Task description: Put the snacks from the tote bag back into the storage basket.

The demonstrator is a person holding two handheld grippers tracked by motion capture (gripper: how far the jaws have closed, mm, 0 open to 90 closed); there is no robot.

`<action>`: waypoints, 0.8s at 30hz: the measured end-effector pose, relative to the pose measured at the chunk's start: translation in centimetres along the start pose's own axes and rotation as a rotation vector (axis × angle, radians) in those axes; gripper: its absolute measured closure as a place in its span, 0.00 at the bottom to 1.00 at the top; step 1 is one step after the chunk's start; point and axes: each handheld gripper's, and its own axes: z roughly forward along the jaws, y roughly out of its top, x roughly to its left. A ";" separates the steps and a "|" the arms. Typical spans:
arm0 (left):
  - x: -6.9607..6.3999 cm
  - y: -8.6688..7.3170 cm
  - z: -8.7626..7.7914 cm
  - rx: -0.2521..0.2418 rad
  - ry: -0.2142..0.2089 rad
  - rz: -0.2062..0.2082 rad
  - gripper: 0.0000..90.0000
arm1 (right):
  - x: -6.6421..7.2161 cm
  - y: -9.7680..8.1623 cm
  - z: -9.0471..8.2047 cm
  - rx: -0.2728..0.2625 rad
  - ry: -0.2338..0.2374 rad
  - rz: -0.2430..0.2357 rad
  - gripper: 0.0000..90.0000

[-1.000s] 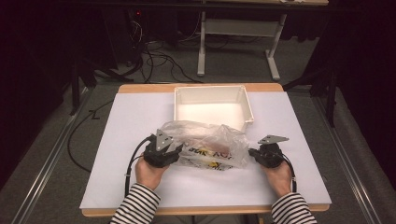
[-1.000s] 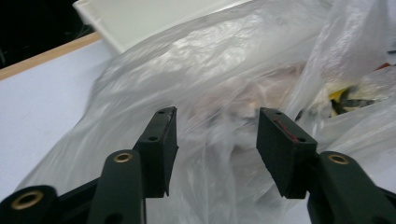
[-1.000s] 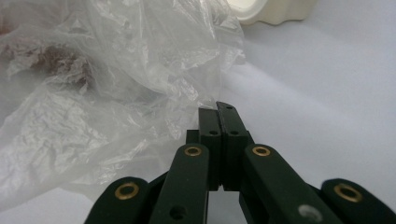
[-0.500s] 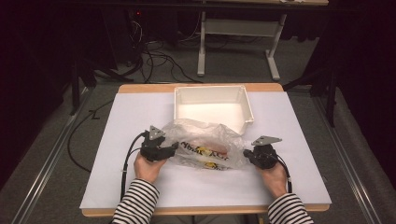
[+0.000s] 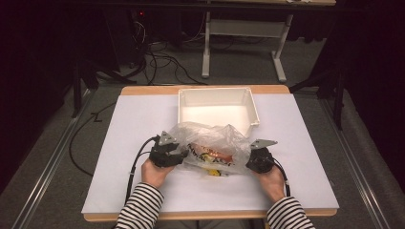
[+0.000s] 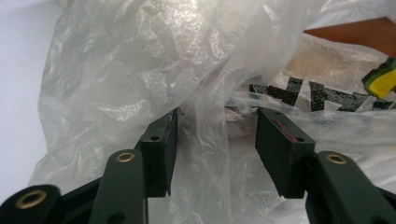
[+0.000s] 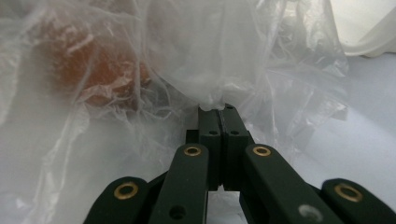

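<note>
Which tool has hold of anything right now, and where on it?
The right tool is shut on a bunched fold at the plastic bag's right edge. The left tool is open, with bag film loose between its jaws.

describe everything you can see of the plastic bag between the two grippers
The plastic bag is thin, clear and heavily crinkled, lying on the white table just in front of the white tray. Through the film show an orange-brown item, black lettering and a yellow patch. The right hand-held gripper is shut on a bunched fold at its right end. The left hand-held gripper is open, jaws apart with loose film between them at the left end.
</note>
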 end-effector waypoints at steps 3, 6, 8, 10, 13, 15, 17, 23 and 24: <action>-0.5 -0.1 0.1 0.016 -0.020 0.023 0.58 | 0.1 0.1 0.1 0.002 0.000 -0.006 1.00; -0.8 -0.1 0.0 0.024 -0.028 0.033 0.59 | 0.0 0.1 0.0 0.004 -0.005 0.000 1.00; -1.0 -0.1 -0.2 0.034 -0.043 0.043 0.61 | -0.1 0.1 0.0 0.006 -0.005 0.006 1.00; -1.3 -0.1 -0.3 0.045 -0.052 0.055 0.62 | -0.3 0.0 -0.1 0.007 -0.003 0.012 1.00; -1.9 -0.3 -0.6 0.059 -0.071 0.061 0.64 | -0.6 -0.1 -0.4 0.012 -0.007 0.020 1.00; -2.0 -0.4 -0.7 0.061 -0.081 0.057 0.65 | -0.7 -0.2 -0.4 0.011 -0.005 0.020 1.00; -2.4 -0.6 -0.9 0.061 -0.095 0.050 0.65 | -0.9 -0.2 -0.5 0.009 -0.004 0.023 1.00; -3.0 -1.1 -1.7 0.065 -0.112 0.034 0.72 | -1.4 -0.4 -0.6 0.005 0.006 0.022 1.00; -3.0 -1.1 -1.9 0.049 -0.118 0.020 0.72 | -1.4 -0.4 -0.6 0.005 0.006 0.022 1.00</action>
